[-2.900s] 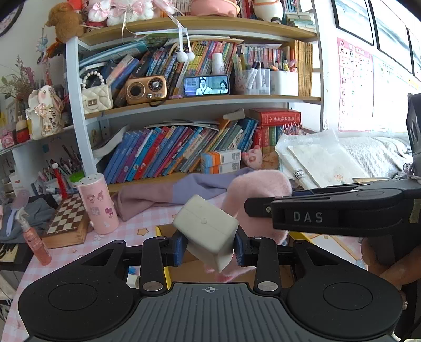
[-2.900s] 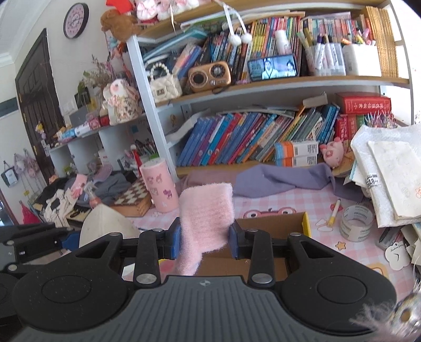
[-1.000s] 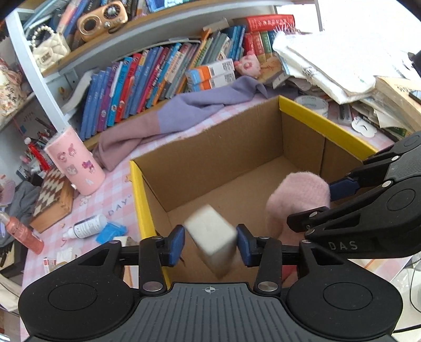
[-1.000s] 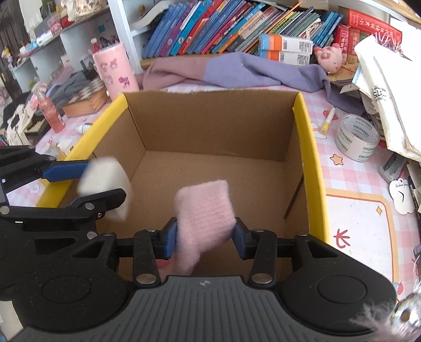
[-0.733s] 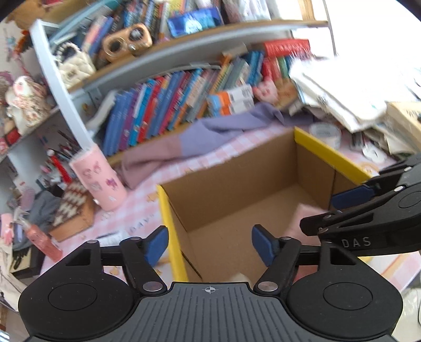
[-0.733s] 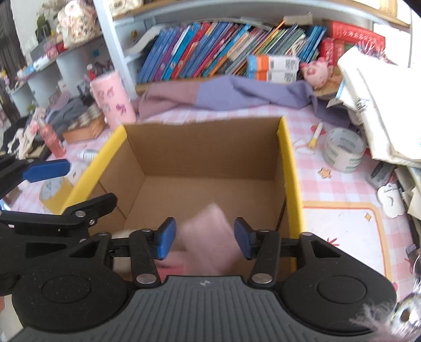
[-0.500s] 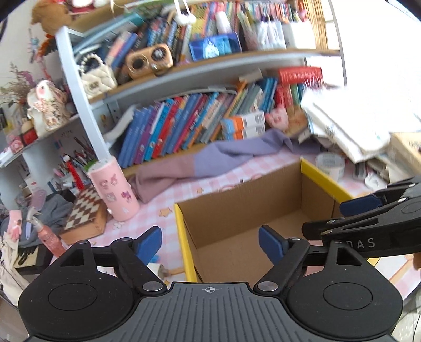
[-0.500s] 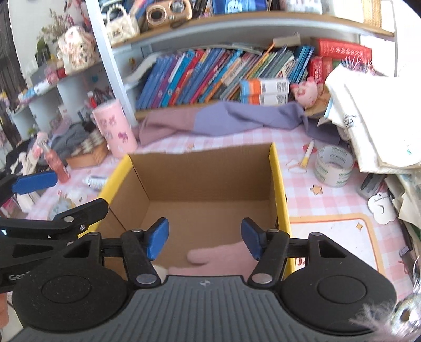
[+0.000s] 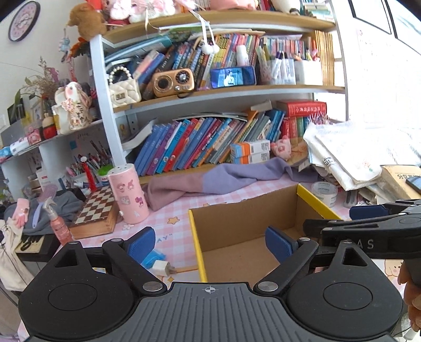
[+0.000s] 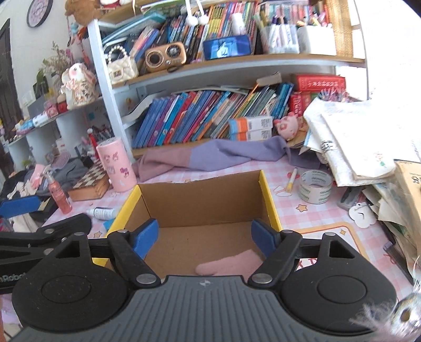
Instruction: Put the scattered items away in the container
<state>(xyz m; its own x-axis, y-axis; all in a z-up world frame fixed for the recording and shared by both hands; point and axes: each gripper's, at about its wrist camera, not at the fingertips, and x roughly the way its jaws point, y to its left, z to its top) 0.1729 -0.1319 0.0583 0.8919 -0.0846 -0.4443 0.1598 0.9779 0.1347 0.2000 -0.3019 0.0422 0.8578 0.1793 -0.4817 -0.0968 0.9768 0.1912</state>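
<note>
Both tongs, the left gripper (image 9: pixel 209 243) and right gripper (image 10: pixel 205 236), have just been spreading wide and hold nothing, since the pink glove (image 10: pixel 230 263) now lies inside the cardboard box (image 10: pixel 200 200), released there for tidying

Box (image 10: pixel 202 202) mouth open; clutter (image 10: pixel 350 147) crowds right.

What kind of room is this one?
Most likely a child's bedroom or study corner: crowded bookshelf, plush toys on top, and a pink checked desk cover strewn with stationery.
</note>
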